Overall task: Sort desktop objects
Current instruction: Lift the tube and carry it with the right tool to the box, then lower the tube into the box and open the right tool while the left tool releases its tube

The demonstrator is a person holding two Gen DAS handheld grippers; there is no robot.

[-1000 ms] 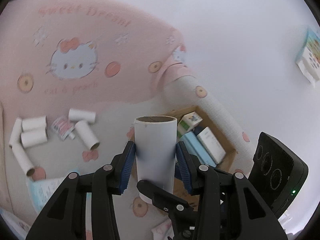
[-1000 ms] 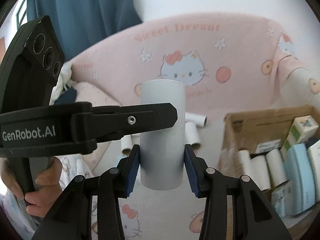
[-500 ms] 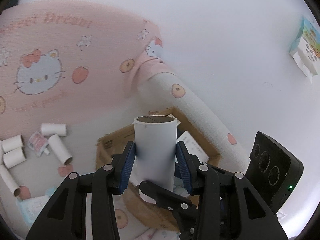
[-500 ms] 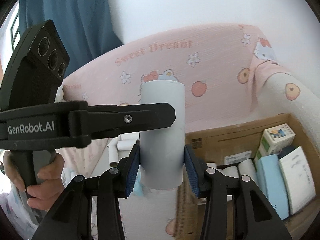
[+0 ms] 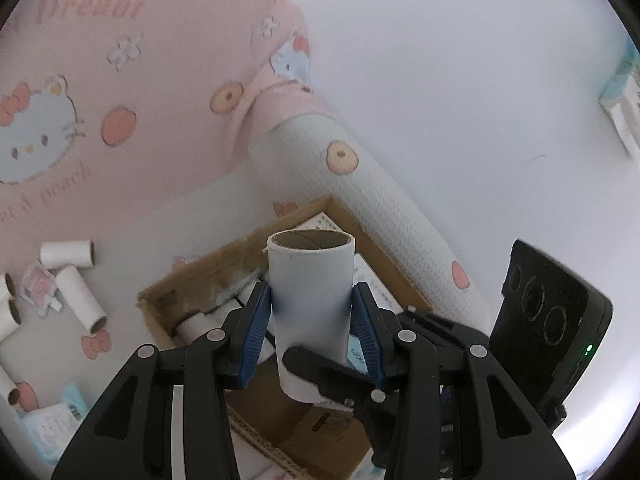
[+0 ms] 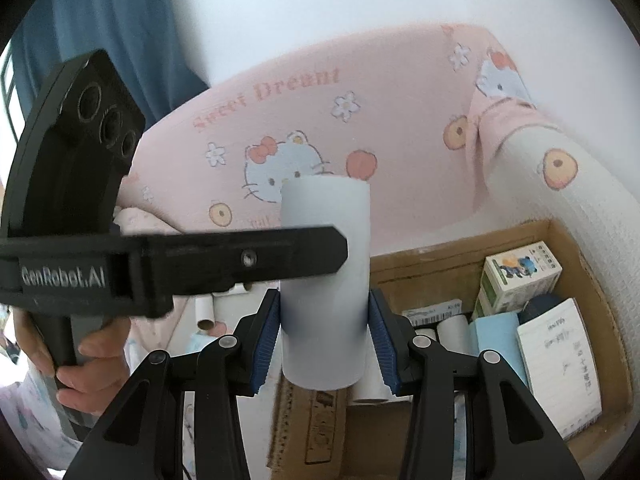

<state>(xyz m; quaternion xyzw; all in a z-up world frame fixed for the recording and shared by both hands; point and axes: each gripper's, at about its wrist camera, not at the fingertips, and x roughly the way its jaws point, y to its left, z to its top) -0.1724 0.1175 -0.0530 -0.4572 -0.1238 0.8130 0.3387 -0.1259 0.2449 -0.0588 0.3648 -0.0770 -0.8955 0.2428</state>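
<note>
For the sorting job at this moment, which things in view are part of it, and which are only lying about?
In play:
- white tube, gripped by both the left gripper and the right gripper
- cardboard box, with tubes and small boxes inside
- loose tubes on the mat

Lying about:
- pink cushion
- blue curtain
- packet on the wall

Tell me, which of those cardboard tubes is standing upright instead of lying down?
The tube pinched in the left claw, above the cardboard box, stands upright with its open end up. The loose tubes on the pink-and-white cover lie flat.
</note>
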